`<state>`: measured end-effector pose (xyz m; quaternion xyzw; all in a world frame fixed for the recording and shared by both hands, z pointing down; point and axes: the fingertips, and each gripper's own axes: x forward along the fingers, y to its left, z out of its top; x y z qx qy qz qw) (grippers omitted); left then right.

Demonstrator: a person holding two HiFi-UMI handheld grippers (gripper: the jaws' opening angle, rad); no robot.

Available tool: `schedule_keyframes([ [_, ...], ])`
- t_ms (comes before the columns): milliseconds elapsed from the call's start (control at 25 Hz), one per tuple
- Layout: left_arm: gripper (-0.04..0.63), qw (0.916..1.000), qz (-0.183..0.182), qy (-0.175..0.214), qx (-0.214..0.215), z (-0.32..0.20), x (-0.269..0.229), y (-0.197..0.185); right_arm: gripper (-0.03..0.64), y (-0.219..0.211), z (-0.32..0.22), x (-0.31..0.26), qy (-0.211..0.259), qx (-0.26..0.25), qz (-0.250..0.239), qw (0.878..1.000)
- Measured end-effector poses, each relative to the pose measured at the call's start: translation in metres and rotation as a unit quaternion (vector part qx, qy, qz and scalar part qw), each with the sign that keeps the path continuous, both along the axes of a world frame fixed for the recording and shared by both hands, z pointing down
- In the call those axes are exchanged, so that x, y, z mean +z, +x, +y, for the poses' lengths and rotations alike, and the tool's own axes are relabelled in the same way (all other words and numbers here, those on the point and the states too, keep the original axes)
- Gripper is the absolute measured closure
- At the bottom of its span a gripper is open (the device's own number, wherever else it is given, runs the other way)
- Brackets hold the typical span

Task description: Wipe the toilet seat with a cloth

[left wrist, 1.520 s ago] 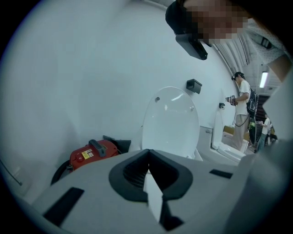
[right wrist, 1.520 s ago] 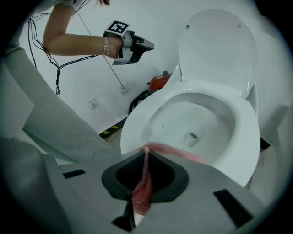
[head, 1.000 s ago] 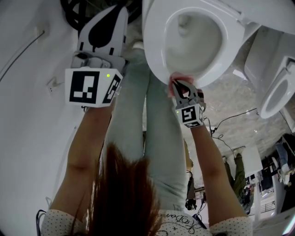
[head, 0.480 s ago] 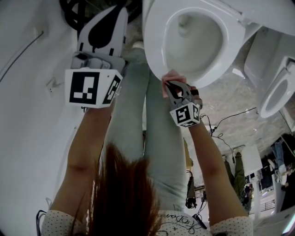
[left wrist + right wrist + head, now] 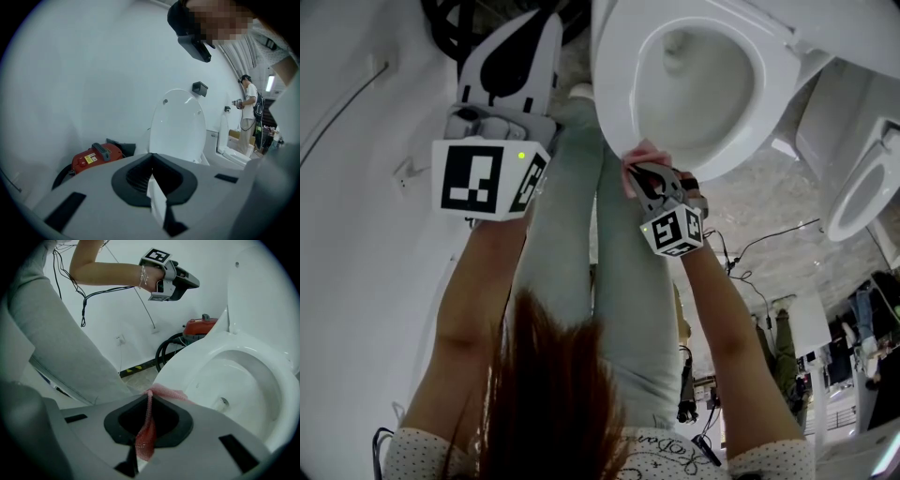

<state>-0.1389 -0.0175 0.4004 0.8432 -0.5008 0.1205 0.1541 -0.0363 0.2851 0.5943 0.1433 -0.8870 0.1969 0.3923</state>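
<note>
Right now I am watching the right hand-held gripper (image 5: 639, 174) working in the middle of the head view. Its jaws are pressing together on a pink mesh cloth (image 5: 645, 153). In the right gripper view, a thin strip of that cloth (image 5: 146, 434) is running down between the closed jaws. The rest is bunching at the tips and lying against the near edge of the white oval toilet seat (image 5: 199, 363). In the head view the seat (image 5: 614, 105) is filling the upper middle of the frame, and the cloth is sitting at its lower edge.

The left hand-held gripper (image 5: 549, 17) is hanging in the upper left of the head view, well apart from the toilet. In the left gripper view its jaws (image 5: 151, 155) are meeting at the tips and pinching nothing. Beyond them the raised white toilet lid (image 5: 178, 124) is standing upright in the centre of that frame. A red machine with a grey handle (image 5: 96, 157) is sitting on the floor at the lower left, against the white wall.

In the right gripper view a black hose (image 5: 164, 350) is curling beside that red machine, above centre. The person's pale grey trouser leg (image 5: 61, 341) is filling the left side.
</note>
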Motion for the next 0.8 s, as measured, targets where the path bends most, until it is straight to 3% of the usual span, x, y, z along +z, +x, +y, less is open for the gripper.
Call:
schedule_keyframes([
  [360, 0.592, 1.0000, 0.003, -0.002, -0.007, -0.003, 0.003, -0.002, 0.583, -0.006, -0.005, -0.001, -0.011, -0.001, -0.014, 1.000],
  [800, 0.592, 0.9999, -0.008, 0.008, 0.006, -0.001, -0.006, 0.001, 0.583, -0.018, -0.014, -0.002, -0.013, -0.037, -0.028, 0.999],
])
